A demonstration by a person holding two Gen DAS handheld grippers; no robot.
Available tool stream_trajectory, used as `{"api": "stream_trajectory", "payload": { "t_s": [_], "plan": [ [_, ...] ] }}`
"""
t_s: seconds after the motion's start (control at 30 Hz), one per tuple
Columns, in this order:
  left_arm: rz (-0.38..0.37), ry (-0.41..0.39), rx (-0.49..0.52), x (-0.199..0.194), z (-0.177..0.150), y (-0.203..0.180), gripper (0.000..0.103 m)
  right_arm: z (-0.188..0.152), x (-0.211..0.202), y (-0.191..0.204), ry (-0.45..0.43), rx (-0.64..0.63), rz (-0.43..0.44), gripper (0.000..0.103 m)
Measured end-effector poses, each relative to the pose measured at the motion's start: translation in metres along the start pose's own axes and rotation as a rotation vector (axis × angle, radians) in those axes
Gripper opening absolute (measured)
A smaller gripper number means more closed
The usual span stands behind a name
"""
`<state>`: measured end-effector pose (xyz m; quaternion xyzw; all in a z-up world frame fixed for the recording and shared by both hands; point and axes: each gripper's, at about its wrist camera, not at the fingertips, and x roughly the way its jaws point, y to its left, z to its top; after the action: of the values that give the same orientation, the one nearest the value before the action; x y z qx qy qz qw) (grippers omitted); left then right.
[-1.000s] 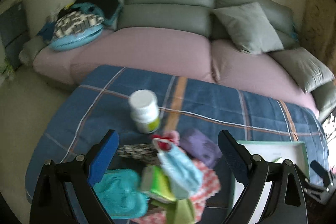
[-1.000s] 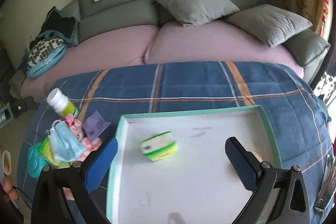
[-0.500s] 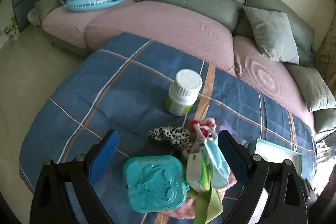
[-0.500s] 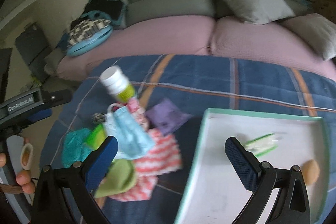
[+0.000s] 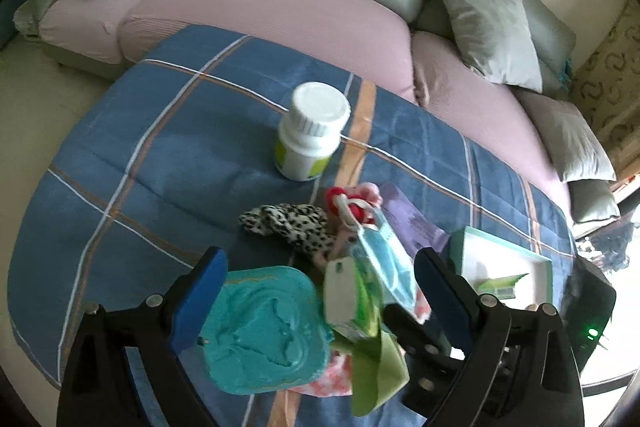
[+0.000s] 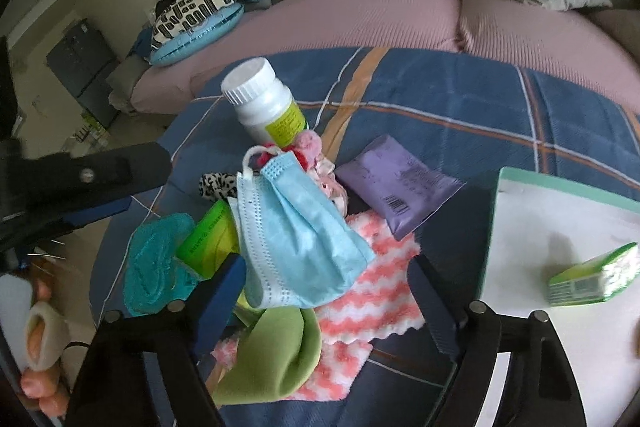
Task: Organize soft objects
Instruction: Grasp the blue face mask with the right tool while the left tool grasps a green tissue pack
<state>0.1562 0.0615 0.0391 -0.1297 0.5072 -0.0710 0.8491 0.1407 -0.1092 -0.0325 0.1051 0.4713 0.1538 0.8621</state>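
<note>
Pale blue pleated face mask [image 6: 296, 227], centre frame atop the soft pile, sits between the closing right gripper [image 6: 324, 291], pads not yet pressing.
Probably next for the white, green-rimmed tray [image 6: 520, 187] at frame right, w/ a green tissue pack [image 6: 592, 277] inside. Left gripper [image 5: 316, 291] spread, empty, over a teal embossed pouch [image 5: 262, 327]. Items under the mask partly hidden; tray cut off at frame edge.

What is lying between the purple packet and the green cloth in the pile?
In the right wrist view, the pink-and-white zigzag cloth lies between the purple packet and the green cloth, with the blue face mask overlapping its left edge.
</note>
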Motion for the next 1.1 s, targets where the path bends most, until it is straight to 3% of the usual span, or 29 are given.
{"api": "stream_trajectory", "payload": {
  "t_s": [0.13, 0.2, 0.27, 0.47, 0.73, 0.97, 1.1],
  "plan": [
    [-0.027, 0.013, 0.007, 0.001, -0.002, -0.004, 0.094, -0.001, 0.008, -0.004, 0.023, 0.027, 0.039, 0.074],
    [-0.027, 0.017, 0.014, 0.002, -0.003, -0.007, 0.093, -0.002, 0.009, -0.005, 0.027, 0.037, 0.049, 0.073],
    [-0.034, 0.023, 0.016, 0.003, -0.003, -0.008, 0.088, -0.002, 0.011, -0.007, 0.033, 0.05, 0.07, 0.058],
    [-0.045, 0.041, 0.024, 0.007, -0.006, -0.011, 0.086, -0.004, 0.015, -0.015, 0.047, 0.083, 0.105, 0.047],
    [-0.047, 0.046, 0.034, 0.008, -0.007, -0.014, 0.086, -0.008, 0.028, -0.027, 0.086, 0.131, 0.103, 0.046],
    [-0.042, 0.053, 0.04, 0.01, -0.007, -0.014, 0.086, -0.007, 0.026, -0.026, 0.065, 0.129, 0.098, 0.023],
    [-0.044, 0.057, 0.051, 0.012, -0.008, -0.016, 0.086, -0.006, 0.02, -0.027, 0.051, 0.117, 0.082, 0.017]
  ]
}}
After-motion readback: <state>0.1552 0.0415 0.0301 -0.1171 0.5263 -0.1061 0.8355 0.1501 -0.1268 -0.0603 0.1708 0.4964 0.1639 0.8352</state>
